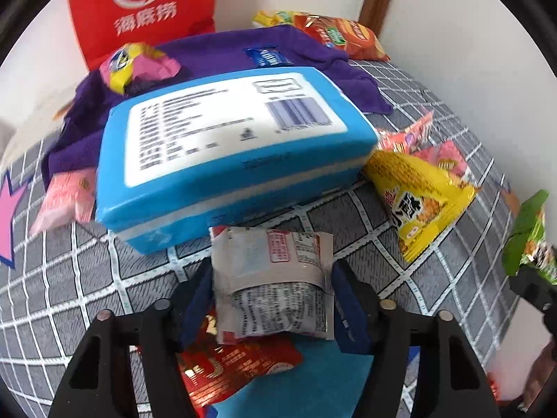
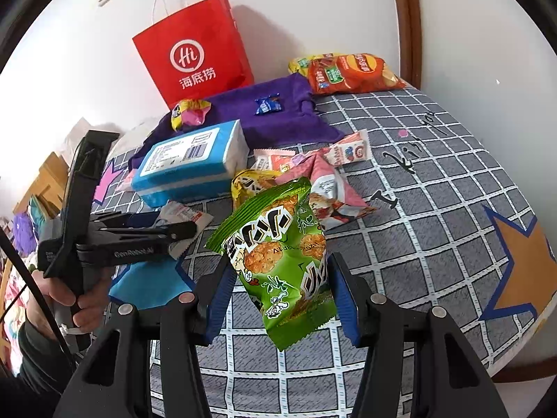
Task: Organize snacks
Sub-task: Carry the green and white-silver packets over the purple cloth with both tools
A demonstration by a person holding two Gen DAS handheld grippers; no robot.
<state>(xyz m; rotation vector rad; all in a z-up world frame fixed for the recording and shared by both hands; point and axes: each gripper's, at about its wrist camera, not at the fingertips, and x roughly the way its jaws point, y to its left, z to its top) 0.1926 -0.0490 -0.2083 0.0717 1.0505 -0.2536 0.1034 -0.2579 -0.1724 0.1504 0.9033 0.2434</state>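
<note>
My left gripper [image 1: 271, 299] is shut on a white and silver snack packet [image 1: 275, 271], its blue pads pressing both side edges. The same gripper [image 2: 177, 224] shows at the left of the right wrist view, held by a hand, with the white packet [image 2: 184, 216] sticking out of it. A red packet [image 1: 236, 365] lies under it on the bed. My right gripper [image 2: 278, 292] is shut on a green rice-cracker packet [image 2: 282, 261], held upright above the grey checked bed cover [image 2: 417, 244]. That green packet [image 1: 529, 237] peeks in at the right edge of the left wrist view.
A blue tissue pack [image 1: 226, 146] lies just beyond the left gripper on a purple cloth [image 2: 264, 111]. Yellow [image 1: 421, 202] and pink packets [image 2: 330, 188] lie beside it. A red paper bag [image 2: 195, 59] and orange chip bags [image 2: 351, 73] stand by the wall.
</note>
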